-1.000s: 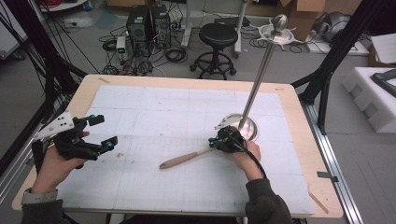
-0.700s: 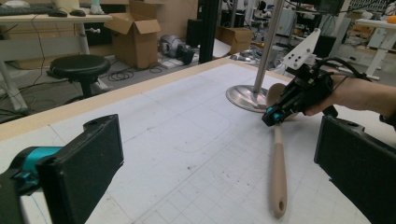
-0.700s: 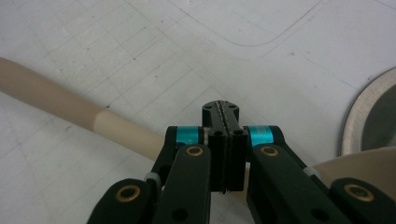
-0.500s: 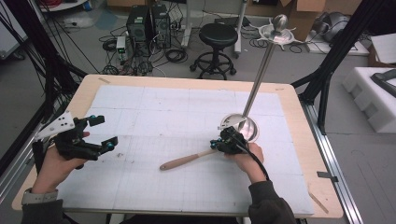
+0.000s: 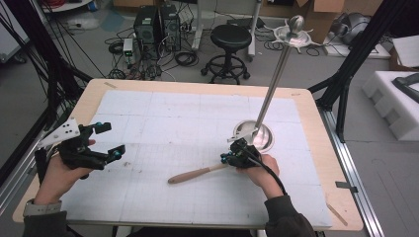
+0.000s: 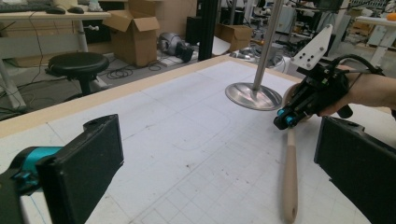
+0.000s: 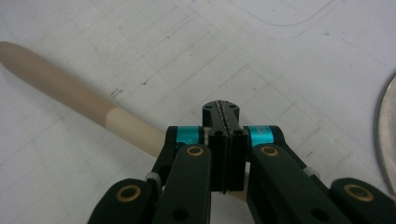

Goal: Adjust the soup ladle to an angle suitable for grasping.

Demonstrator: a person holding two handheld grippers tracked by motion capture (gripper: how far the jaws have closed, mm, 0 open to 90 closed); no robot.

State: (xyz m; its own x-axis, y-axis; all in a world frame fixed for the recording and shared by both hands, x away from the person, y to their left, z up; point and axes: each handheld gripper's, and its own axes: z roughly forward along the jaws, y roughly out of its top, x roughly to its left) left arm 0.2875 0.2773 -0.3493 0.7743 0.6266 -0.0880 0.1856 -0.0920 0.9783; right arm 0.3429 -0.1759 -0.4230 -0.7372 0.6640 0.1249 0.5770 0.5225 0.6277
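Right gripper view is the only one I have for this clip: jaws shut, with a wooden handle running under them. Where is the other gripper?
Observer: The left gripper is held near the table's left edge, jaws open, nothing between them.
Operator: What is the metal curve at my right edge?
Observer: That is the round base of a metal stand; a tall pole rises from it.
Operator: And the handle's far end?
Observer: The wooden handle lies flat on the mat, its free end pointing toward the left gripper and well apart from it.
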